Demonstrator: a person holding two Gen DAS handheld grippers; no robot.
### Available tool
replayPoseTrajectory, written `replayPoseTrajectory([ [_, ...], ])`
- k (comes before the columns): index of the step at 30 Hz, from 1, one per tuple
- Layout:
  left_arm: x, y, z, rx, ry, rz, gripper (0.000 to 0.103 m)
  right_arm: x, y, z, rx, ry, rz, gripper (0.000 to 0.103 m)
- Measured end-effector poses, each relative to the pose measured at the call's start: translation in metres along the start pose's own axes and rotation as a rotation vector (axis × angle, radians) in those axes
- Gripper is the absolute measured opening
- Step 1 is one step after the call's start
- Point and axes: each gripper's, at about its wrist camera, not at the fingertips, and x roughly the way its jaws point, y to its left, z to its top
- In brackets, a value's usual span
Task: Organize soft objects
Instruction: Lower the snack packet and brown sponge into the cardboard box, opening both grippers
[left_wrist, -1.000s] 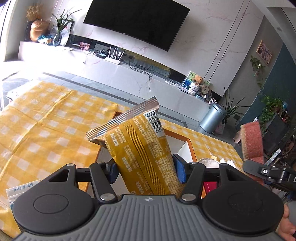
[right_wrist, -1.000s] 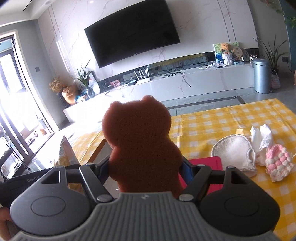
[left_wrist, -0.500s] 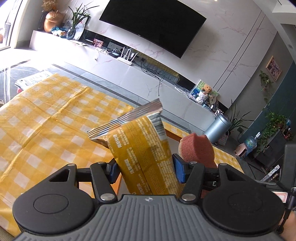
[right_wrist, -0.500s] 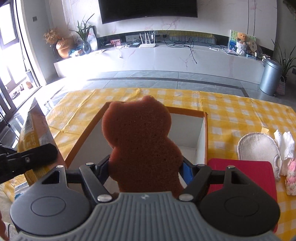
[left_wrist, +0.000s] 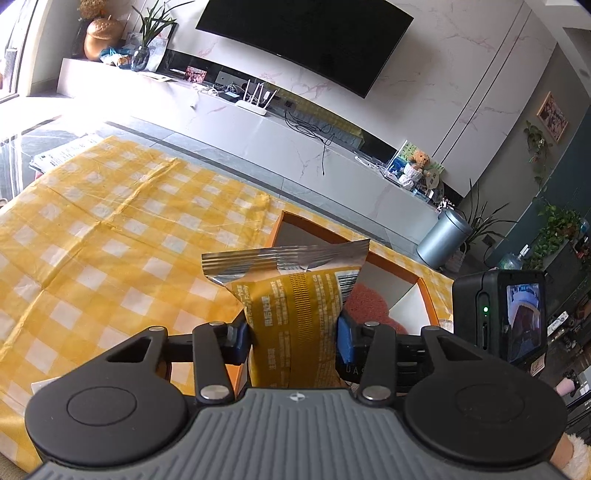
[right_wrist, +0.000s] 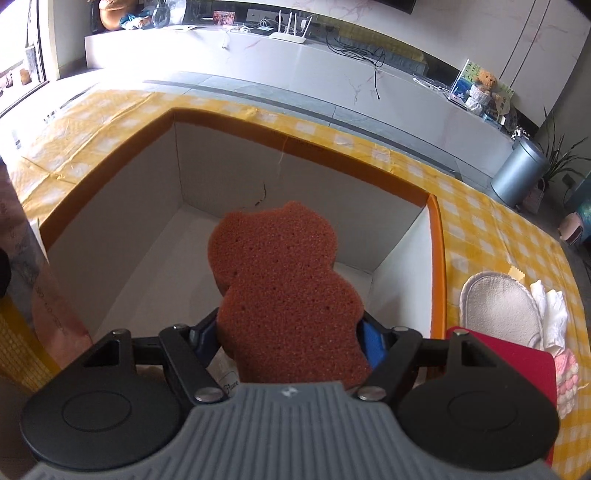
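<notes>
You are pinching a light, squashy bear sponge (right_wrist: 284, 291) low in the right gripper (right_wrist: 288, 338) over the box (right_wrist: 295, 146), while the left gripper (left_wrist: 293, 341) is clamping a crinkly, slippery snack bag (left_wrist: 291, 314) mid-body.

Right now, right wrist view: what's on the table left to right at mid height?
yellow snack packet → open box with the brown sponge held over it → beige pad → white cloth
</notes>
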Motion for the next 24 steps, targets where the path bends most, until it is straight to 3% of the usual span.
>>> replayPoseTrajectory([
  [9,0.023,-0.017,-0.007,0.113,0.024,0.056,0.05,-0.003,0.015,-0.015,-0.128,0.03,-0.057,0.073],
  [18,0.043,-0.029,-0.014,0.177,0.056,0.075,0.05,-0.016,0.014,-0.025,-0.165,0.051,-0.038,0.072],
  [24,0.044,-0.031,-0.015,0.177,0.031,0.085,0.05,-0.026,0.014,-0.03,-0.182,0.069,0.031,0.072],
])
